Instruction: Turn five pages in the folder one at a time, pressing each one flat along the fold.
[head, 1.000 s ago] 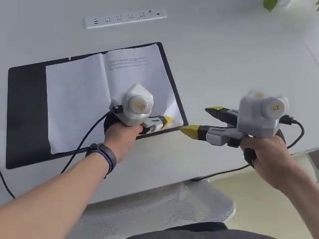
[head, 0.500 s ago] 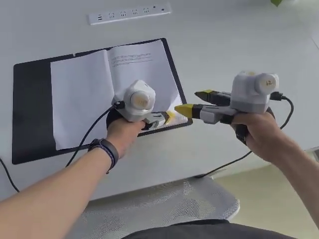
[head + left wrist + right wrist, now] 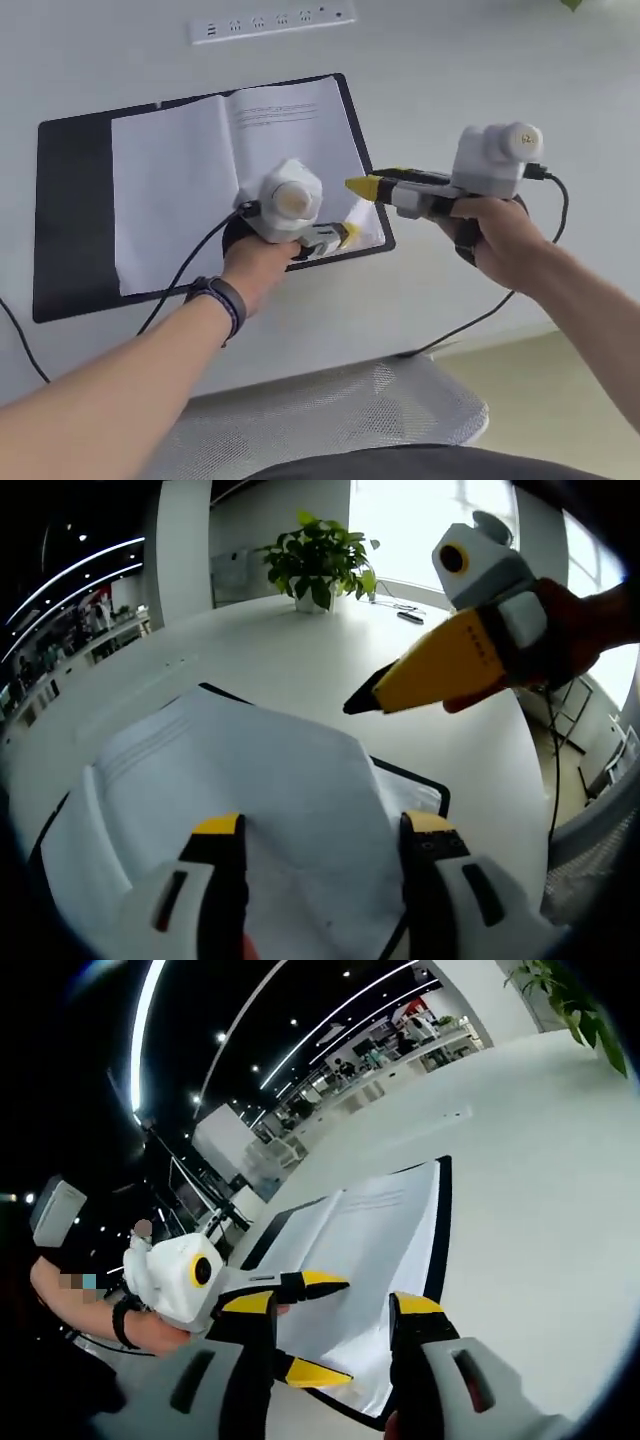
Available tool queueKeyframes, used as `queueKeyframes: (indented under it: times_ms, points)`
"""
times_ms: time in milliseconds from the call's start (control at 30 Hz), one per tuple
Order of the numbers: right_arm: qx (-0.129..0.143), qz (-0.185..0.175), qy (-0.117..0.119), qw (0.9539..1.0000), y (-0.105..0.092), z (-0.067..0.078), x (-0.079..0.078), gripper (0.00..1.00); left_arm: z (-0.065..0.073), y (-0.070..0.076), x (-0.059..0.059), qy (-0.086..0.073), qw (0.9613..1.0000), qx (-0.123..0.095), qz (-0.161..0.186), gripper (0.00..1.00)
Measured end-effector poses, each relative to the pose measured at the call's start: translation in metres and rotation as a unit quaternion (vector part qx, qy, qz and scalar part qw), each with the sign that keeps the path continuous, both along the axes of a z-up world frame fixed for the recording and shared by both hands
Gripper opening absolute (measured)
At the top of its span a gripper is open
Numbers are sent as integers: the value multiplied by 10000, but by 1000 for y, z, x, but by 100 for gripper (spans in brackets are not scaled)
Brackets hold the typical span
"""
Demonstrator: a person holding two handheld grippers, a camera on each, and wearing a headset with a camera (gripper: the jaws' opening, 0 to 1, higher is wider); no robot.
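Note:
A black folder (image 3: pixel 70 220) lies open on the white table, with white pages spread across it; the right page (image 3: pixel 290 130) carries a few printed lines at its top. My left gripper (image 3: pixel 335 240) rests at that page's lower right corner, open, jaws straddling the paper (image 3: pixel 290 780). From the right gripper view, the left gripper (image 3: pixel 318 1326) has one yellow tip on the page and one at its front edge. My right gripper (image 3: pixel 365 185) hovers open just past the folder's right edge, pointing left toward the page, and shows as a yellow jaw (image 3: pixel 440 665) above the paper.
A white power strip (image 3: pixel 270 20) lies beyond the folder at the table's back. A black cable (image 3: pixel 170 285) trails from the left gripper over the table's front edge. A mesh chair seat (image 3: pixel 330 420) sits below. A potted plant (image 3: pixel 318 565) stands far off on the table.
My right gripper has moved up and left, from off the table's front edge to the folder's right edge. The left gripper stays at the page's lower right corner.

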State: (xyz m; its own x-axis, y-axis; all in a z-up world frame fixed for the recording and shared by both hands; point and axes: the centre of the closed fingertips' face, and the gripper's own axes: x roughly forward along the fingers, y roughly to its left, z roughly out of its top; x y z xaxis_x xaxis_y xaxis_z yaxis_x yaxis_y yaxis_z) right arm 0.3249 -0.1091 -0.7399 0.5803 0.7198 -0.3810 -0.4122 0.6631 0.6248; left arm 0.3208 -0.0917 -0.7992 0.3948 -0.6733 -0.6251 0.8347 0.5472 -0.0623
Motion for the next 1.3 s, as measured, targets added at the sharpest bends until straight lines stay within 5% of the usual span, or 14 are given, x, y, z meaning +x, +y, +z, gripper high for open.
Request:
queueKeyframes:
  times_ms: [400, 733, 1300]
  points:
    - [175, -50, 306, 9994, 6, -18, 5, 35, 0, -1, 0, 33, 10000, 6, -14, 63]
    - [184, -459, 445, 9978, -4, -30, 8, 3, 1, -1, 1, 76, 10000, -7, -48, 63]
    - [27, -379, 407, 9984, -2, -21, 7, 0, 15, 1, -8, 329, 9992, -220, -71, 73]
